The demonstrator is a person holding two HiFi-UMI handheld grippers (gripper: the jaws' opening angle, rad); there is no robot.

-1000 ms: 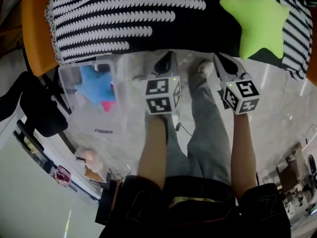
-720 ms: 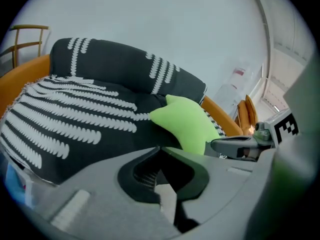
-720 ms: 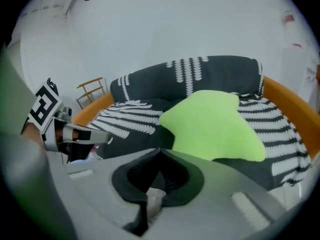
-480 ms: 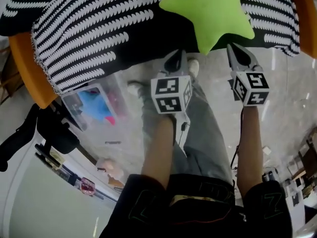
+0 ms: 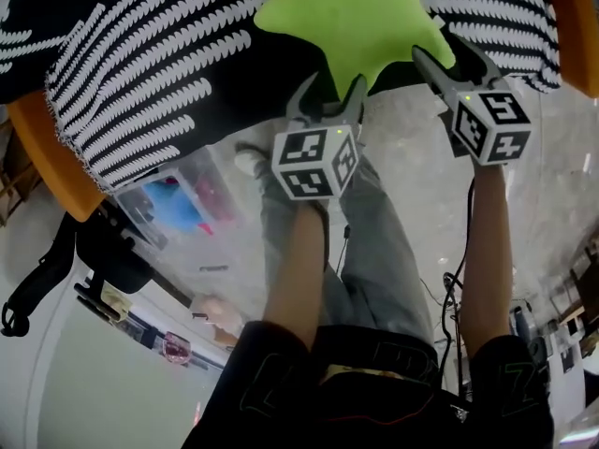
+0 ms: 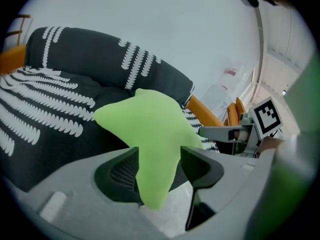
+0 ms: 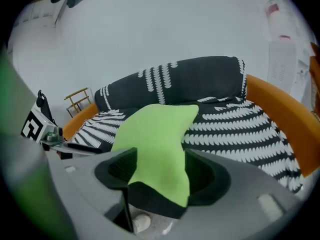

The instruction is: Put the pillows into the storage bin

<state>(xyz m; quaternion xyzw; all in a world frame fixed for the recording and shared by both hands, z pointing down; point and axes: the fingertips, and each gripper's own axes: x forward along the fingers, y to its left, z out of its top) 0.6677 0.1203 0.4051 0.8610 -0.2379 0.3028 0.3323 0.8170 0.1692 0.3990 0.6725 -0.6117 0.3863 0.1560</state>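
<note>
Green star pillow [image 5: 360, 12] lies at the front edge of the striped sofa [image 5: 140, 73]; your left gripper [image 5: 329, 96] and right gripper [image 5: 449, 59] are opening their jaws, each pair straddling one star point.

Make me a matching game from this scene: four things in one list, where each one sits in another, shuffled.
Things:
1. green star pillow
2. blue pillow
3. striped blanket
4. clear storage bin

Places:
A. draped over the orange sofa
B. on the floor beside the sofa
C. inside the bin
D. on top of the blanket, at the sofa's front edge

Pairs: 1-D, 2-C, 3-A, 4-B
</note>
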